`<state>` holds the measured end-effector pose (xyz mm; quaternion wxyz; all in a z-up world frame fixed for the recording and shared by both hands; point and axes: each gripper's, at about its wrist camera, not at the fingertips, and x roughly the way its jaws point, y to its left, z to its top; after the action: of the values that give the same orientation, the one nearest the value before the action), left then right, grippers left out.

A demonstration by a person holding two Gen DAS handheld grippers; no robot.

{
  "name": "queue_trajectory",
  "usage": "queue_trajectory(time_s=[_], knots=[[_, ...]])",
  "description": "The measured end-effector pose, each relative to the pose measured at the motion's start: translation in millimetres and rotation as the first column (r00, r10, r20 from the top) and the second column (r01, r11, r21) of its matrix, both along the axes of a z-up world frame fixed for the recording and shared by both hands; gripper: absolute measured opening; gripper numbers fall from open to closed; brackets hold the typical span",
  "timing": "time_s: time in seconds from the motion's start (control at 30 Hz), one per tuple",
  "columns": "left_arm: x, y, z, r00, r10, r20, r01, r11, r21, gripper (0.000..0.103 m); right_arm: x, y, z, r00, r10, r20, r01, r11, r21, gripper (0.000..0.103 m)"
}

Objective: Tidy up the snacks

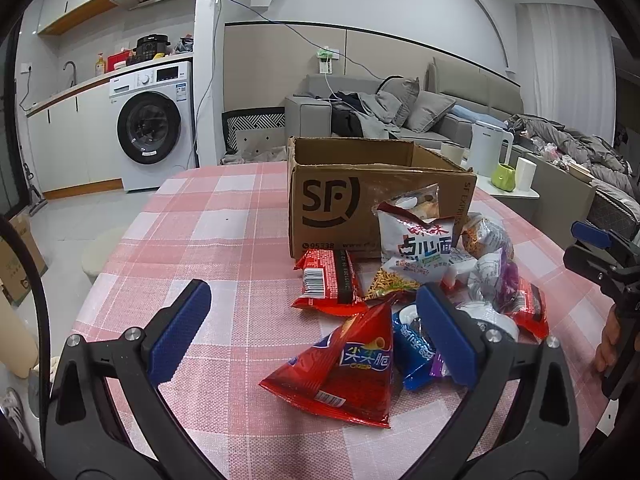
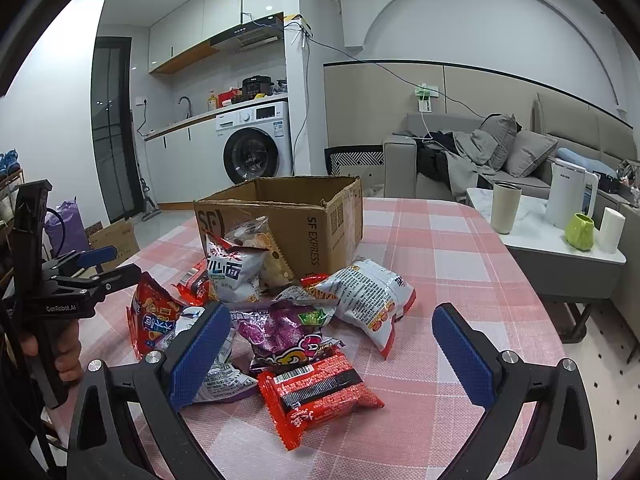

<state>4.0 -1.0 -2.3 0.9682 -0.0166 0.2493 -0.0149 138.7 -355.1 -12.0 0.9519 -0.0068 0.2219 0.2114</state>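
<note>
Left wrist view shows the left gripper [image 1: 308, 330] and the right gripper [image 2: 332, 350] both spread wide and holding nothing, poised over the snack packets [image 2: 304, 320] heaped on the surface [image 1: 224, 216] against the open cardboard box [image 1: 360, 184], seemingly their destination.

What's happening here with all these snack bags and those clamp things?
A person is holding a two-finger gripper in each hand over a table with a pink checked cloth. The left gripper and right gripper are both wide open and hold nothing. A pile of snack packets lies loose in front of an open cardboard box. No packet shows above the box's rim, so the sorting seems not to have started.
</note>
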Motion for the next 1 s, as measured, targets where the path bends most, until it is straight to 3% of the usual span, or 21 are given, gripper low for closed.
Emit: queue_trajectory(time_s=[1.0], knots=[[0.6, -0.7, -0.6, 1.000, 0.002, 0.001, -0.002, 1.000, 0.004, 0.102, -0.5, 2.4, -0.2, 1.000, 0.003, 0.001, -0.003, 1.000, -0.007, 0.103]])
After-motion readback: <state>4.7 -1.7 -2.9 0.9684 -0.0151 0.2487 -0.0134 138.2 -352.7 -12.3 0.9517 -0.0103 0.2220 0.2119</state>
